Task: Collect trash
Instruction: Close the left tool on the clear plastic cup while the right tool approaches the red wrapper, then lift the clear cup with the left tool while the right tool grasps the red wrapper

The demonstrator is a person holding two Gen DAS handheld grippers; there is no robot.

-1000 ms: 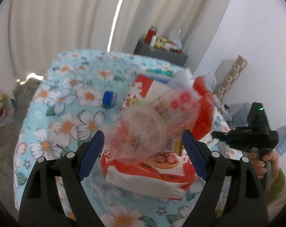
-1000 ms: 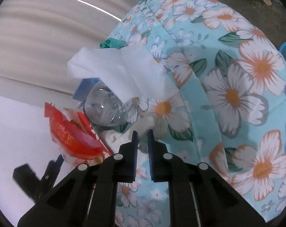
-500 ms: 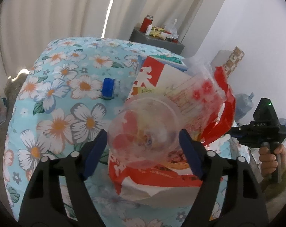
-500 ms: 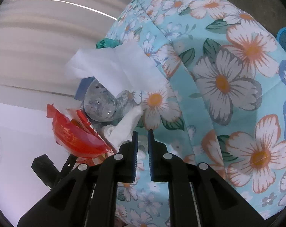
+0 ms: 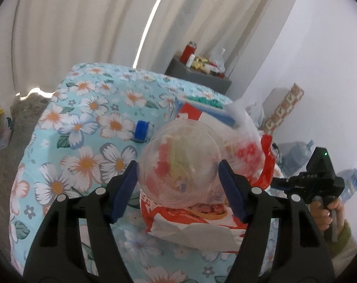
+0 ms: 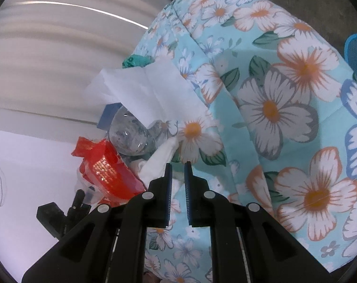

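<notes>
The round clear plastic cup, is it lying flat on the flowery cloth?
No, the round clear plastic cup sits up between the left claw's blue pads.

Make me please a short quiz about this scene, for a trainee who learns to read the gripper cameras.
1. True or false: the right gripper holds the white tissue.
2. What is between the fingers of the left gripper? A a spoon; B a clear cup; C a tin can.
3. What colour is the cap lying on the floral cloth?

Key
1. False: its jaws are shut on nothing.
2. B: the jaws have just been closing, with the cup between them, pads on it.
3. Blue.
</notes>
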